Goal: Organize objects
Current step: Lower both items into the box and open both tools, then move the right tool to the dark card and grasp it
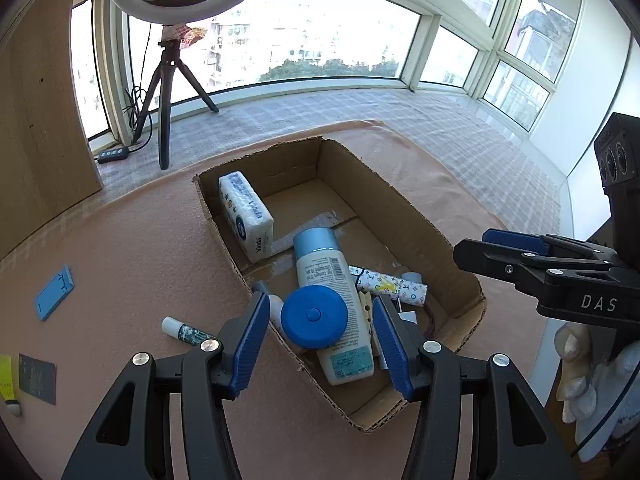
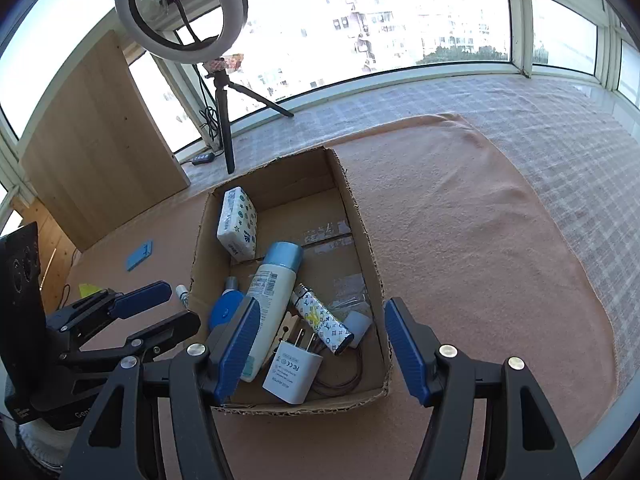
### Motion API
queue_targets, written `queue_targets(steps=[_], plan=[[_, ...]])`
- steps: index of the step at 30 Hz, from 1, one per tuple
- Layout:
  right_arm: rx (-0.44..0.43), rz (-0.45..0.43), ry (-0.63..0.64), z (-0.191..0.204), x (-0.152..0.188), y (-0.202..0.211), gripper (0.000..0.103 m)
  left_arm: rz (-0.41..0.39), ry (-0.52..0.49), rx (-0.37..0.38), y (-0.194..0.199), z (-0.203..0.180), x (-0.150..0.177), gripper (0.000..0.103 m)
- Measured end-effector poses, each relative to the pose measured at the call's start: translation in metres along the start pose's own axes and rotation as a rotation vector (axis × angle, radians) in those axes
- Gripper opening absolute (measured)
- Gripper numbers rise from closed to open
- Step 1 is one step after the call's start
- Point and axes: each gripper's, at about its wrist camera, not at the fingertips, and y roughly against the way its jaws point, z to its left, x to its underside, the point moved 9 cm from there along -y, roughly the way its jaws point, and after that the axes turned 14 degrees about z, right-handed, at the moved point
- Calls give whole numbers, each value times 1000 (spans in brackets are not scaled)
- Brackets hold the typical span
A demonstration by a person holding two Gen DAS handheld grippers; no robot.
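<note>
Left wrist view shows the left gripper (image 1: 320, 336) poised over the near end of the cardboard box (image 1: 400, 208), its blue fingers (image 1: 252, 340) parted on either side of a round blue disc (image 1: 314, 316); the pads look clear of it, so I judge nothing is gripped. The disc rests on a white lotion bottle (image 1: 340, 304), beside a patterned tube (image 1: 390, 286), with a tissue pack (image 1: 246, 216) leaning on the far wall: things gathered in one container. Outside on the table (image 1: 120, 260) lie a small white tube (image 1: 186, 332) and a blue card (image 1: 54, 293), likely yet to be collected. From the right wrist, the right gripper (image 2: 320, 348) stands apart and empty above a white charger plug (image 2: 292, 374) lying at the box's near end.
</note>
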Motion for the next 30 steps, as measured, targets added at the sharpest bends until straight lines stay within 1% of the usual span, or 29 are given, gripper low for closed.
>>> queue_targets(steps=[9, 16, 22, 30], plan=[[-28, 21, 23, 21, 5, -6, 61, 1, 57, -15, 14, 27, 19, 57], [-56, 41, 79, 54, 8, -13, 61, 4, 132, -49, 32, 70, 50, 57], [-97, 76, 159, 102, 10, -28, 62, 10, 250, -90, 50, 129, 91, 57], [-155, 138, 305, 188, 12, -62, 62, 22, 375, -141, 83, 197, 162, 57]])
